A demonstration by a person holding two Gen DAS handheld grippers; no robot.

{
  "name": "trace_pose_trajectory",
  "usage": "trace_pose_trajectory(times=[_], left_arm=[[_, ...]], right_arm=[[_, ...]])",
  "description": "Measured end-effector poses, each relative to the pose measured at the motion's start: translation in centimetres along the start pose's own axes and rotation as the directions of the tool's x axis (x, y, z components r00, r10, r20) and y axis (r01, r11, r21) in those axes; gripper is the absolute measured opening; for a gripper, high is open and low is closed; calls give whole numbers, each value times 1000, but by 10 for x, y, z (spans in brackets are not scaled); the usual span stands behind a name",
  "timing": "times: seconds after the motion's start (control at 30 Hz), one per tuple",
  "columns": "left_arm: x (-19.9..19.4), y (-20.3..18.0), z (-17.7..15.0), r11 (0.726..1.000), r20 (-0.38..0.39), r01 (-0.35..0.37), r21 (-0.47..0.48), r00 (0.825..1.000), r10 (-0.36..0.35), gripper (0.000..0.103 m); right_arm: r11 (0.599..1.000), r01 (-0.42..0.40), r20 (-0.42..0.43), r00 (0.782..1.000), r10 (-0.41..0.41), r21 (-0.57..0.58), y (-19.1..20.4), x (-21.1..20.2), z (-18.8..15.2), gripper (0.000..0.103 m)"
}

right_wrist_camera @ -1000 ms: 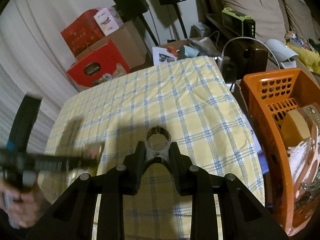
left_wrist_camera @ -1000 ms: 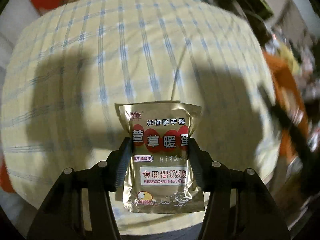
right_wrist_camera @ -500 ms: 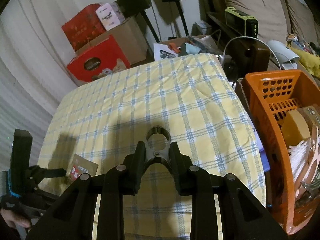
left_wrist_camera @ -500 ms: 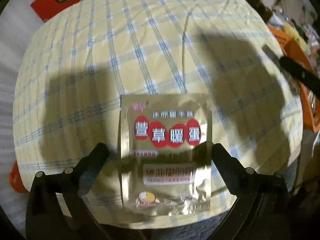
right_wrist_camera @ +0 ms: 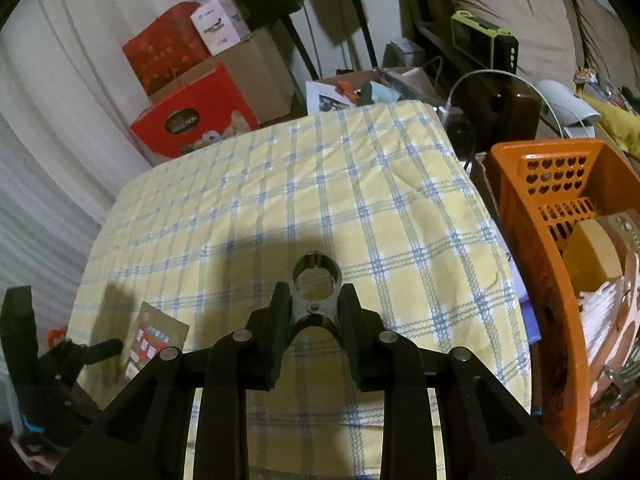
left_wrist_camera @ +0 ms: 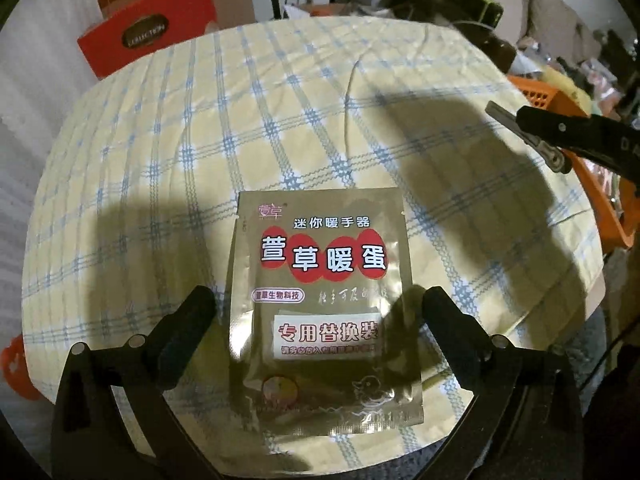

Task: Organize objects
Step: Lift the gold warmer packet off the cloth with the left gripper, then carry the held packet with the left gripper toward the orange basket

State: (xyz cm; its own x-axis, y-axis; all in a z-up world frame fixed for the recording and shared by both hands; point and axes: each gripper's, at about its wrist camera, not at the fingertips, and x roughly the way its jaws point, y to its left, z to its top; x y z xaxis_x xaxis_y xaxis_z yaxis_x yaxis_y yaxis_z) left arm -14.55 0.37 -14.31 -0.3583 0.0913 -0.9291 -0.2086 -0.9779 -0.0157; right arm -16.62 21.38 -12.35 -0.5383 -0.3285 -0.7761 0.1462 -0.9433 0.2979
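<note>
A flat, glossy gold foil sachet [left_wrist_camera: 324,304] lies on the yellow cloth [left_wrist_camera: 280,120], a soft woven cover crossed by blue and white plaid lines and slightly creased. The sachet is rectangular with crimped sealed edges, red ovals behind white printed characters, a white label band across its lower half and a small duck outline at one corner. It sits at the near left corner of the cloth, between the spread fingers of the left gripper [left_wrist_camera: 320,312]. That gripper's jaws have just been opening and now stand wide, their matte black pads clear of the sachet's edges on both sides.

The right gripper [right_wrist_camera: 316,312] hangs over the near middle of the cloth, its jaws drawn narrow and clamped on a small black plastic clip [right_wrist_camera: 315,288] with a round ring-shaped head and two splayed legs.

To the right of the cloth stands an orange plastic basket [right_wrist_camera: 532,184], its far wall pierced with heart-shaped holes and slots. Inside it are a tan roll of tape [right_wrist_camera: 592,256] and pale wooden pieces; the rest is hard to make out. Beyond the far left edge sit a red cardboard box [right_wrist_camera: 196,120] and a brown carton [right_wrist_camera: 256,64].
</note>
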Motion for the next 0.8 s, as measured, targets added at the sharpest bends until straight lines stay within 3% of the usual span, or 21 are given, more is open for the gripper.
trace_pose_trajectory(times=[0.1, 0.23, 0.3, 0.37, 0.43, 0.57, 0.8], left_arm=[[3, -2, 1, 1000, -19, -1, -1, 1000, 1, 103], [8, -17, 4, 1000, 18, 2, 4, 1000, -2, 100], [-4, -19, -21, 1000, 41, 6, 19, 999, -7, 87], [-15, -17, -28, 1000, 51, 7, 26, 999, -8, 61], [-17, -24, -27, 999, 46, 4, 39, 999, -6, 52], [-28, -30, -38, 997, 80, -51, 61, 996, 46, 49], [-47, -33, -39, 999, 128, -27, 46, 992, 21, 48]], right_arm=[[1000, -1, -3, 1000, 1, -5, 0, 0, 0, 25], [1000, 3, -14, 1000, -3, -7, 1, 3, -1, 25], [1000, 3, -15, 1000, -3, -9, 1, 3, -1, 25], [1000, 5, -14, 1000, -5, -7, 1, 4, -1, 25], [1000, 3, -14, 1000, -3, -5, 0, 4, -2, 25], [1000, 0, -13, 1000, 0, -7, 0, 3, -2, 25], [1000, 0, -1, 1000, 0, -3, -3, -3, -1, 25]])
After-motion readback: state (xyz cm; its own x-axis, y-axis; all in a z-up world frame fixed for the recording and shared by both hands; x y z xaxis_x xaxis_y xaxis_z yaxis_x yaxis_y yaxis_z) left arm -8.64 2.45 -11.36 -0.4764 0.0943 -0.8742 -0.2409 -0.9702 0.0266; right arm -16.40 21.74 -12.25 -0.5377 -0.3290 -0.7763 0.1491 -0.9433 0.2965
